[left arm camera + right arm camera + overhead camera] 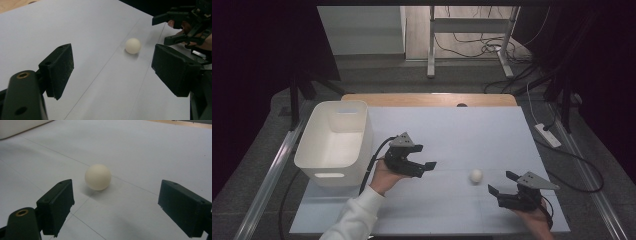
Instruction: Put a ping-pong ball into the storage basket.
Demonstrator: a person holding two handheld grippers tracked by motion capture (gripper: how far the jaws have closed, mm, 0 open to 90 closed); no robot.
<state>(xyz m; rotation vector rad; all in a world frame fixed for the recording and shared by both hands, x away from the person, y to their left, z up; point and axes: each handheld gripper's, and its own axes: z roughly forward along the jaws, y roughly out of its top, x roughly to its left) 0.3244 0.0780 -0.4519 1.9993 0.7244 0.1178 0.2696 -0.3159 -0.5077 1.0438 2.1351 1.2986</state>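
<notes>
White ball [476,175] lay on the pale mat [472,130] between both tongs, untouched, right gripper [502,183] just beside it with jaws apart, left gripper [426,156] farther off, jaws also apart, white bin [335,142] beyond the left one.

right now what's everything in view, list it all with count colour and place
ball: 1, white, on the mat between the two grippers, touching neither
bin: 1, white, on the mat's left side
mat: 1, pale grey-white, covering the table
table: 1, wooden edge showing at the far side
power strip: 1, white, on the floor at right
left gripper: 1, black, open, left of the ball
right gripper: 1, black, open, right of the ball
sleeve: 1, white, bottom edge
</notes>
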